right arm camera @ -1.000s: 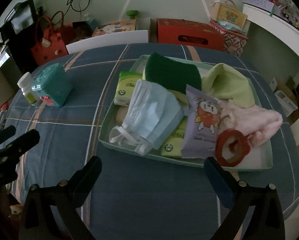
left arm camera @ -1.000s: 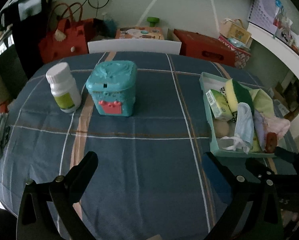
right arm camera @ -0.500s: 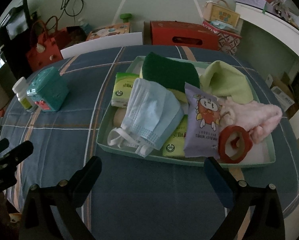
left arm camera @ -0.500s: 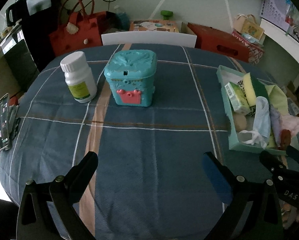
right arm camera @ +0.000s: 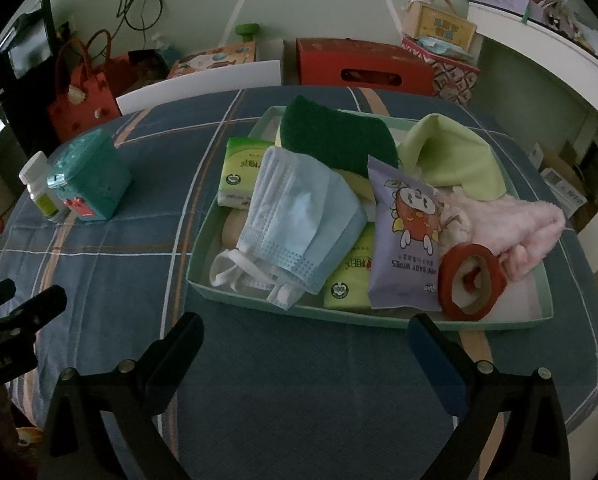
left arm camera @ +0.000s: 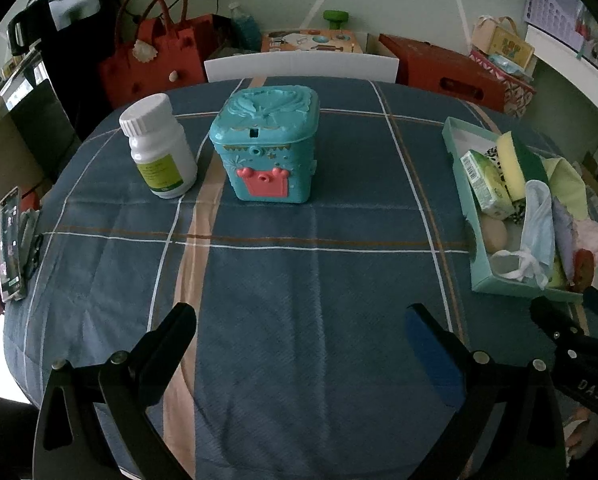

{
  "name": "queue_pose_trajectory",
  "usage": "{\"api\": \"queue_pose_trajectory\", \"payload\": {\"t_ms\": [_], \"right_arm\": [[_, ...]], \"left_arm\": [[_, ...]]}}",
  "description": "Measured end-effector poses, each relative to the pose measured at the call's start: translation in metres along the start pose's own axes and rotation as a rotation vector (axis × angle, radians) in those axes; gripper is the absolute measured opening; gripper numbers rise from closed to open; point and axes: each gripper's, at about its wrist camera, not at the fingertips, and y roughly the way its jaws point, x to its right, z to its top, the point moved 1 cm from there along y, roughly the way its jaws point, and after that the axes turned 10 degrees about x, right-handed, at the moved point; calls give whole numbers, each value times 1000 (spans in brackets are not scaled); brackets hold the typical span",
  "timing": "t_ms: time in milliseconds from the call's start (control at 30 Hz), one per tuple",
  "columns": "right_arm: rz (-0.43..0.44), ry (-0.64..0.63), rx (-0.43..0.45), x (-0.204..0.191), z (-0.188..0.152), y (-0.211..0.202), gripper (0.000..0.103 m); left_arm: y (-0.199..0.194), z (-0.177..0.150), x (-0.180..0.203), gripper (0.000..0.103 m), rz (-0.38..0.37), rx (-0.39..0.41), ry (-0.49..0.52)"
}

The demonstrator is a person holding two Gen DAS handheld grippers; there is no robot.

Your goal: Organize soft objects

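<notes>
We hold both tongs wide and empty, low over the tablecloth [left arm camera: 299, 280], because nothing seems left to carry. Ahead of our right tongs [right arm camera: 305, 344] lies the tray [right arm camera: 259, 304], where the soft things are heaped together: the face mask [right arm camera: 299, 216] nearest the left finger, the wipes packet [right arm camera: 403, 240] and pink cloth [right arm camera: 511, 224] toward the right finger, the sponge [right arm camera: 335, 136] behind. Ahead of our left tongs [left arm camera: 299, 336] the bottle [left arm camera: 159, 148] and teal box [left arm camera: 269, 152] stand apart, presumably left out as hard things.
</notes>
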Motion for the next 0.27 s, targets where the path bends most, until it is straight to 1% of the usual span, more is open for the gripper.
{"api": "queue_pose_trajectory", "payload": {"t_ms": [267], "right_arm": [[-3, 2, -3, -1, -1, 1, 103]], "left_arm": [[0, -1, 3, 103, -7, 5, 19]]}}
